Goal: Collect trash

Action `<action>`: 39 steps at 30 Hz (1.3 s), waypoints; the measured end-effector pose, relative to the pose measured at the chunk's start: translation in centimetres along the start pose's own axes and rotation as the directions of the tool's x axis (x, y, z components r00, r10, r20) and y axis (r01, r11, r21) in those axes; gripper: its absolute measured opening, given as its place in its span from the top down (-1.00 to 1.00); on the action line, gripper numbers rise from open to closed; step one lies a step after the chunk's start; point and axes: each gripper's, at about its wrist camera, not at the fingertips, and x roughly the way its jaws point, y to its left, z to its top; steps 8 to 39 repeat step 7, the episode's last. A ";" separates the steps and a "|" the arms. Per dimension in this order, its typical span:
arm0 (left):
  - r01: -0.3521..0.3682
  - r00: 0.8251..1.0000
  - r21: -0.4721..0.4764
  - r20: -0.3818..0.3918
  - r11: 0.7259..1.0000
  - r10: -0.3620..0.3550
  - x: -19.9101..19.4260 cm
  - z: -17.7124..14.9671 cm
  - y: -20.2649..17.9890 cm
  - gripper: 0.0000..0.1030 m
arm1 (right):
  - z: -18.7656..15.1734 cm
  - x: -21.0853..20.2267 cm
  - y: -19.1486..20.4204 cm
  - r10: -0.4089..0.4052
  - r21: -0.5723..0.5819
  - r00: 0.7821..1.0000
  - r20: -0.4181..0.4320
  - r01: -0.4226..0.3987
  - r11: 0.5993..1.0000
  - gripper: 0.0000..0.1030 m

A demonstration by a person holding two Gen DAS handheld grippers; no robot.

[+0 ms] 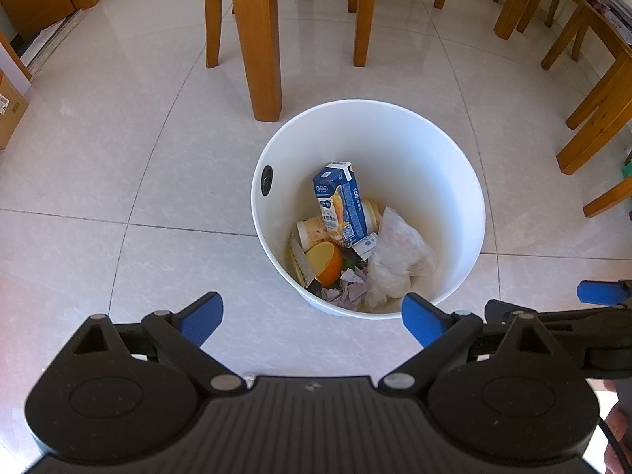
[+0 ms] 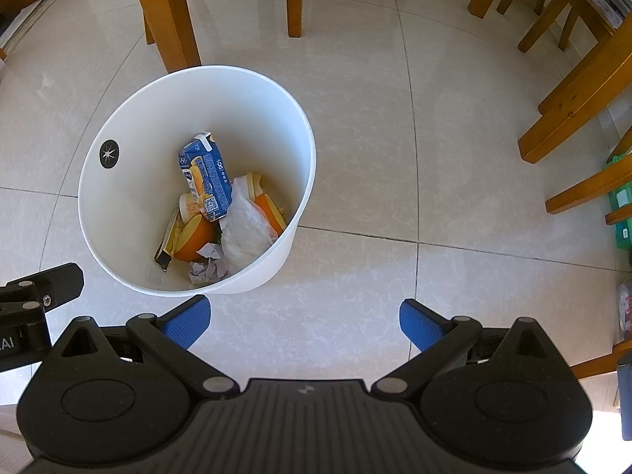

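I have both tools spread wide and holding nothing: the left tool (image 1: 312,318) and the right tool (image 2: 304,322) hover over the tiled floor (image 2: 395,158). The white trash bin (image 1: 434,150) stands just ahead of the left tool, and ahead and to the left of the right one, so my left is nearer. Inside it, a blue milk carton (image 1: 341,201) leans upright over an orange peel (image 1: 326,262), a clear plastic bag (image 1: 395,260), crumpled tissue (image 1: 347,288) and yellow cups (image 1: 312,231). I see no loose trash on the floor, so collecting looks about done.
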 end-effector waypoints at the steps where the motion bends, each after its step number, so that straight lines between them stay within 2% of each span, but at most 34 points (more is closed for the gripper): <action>1: 0.000 1.000 0.000 -0.001 1.000 0.000 0.0 0.0 0.0 -0.88 | 0.0 0.0 0.0 0.000 0.000 1.000 0.000 0.000 1.000 -1.00; 39: 0.007 1.000 0.004 0.000 1.000 -0.007 0.0 0.0 -0.2 -0.88 | -0.1 0.0 0.1 -0.002 0.004 1.000 0.002 0.002 1.000 -1.00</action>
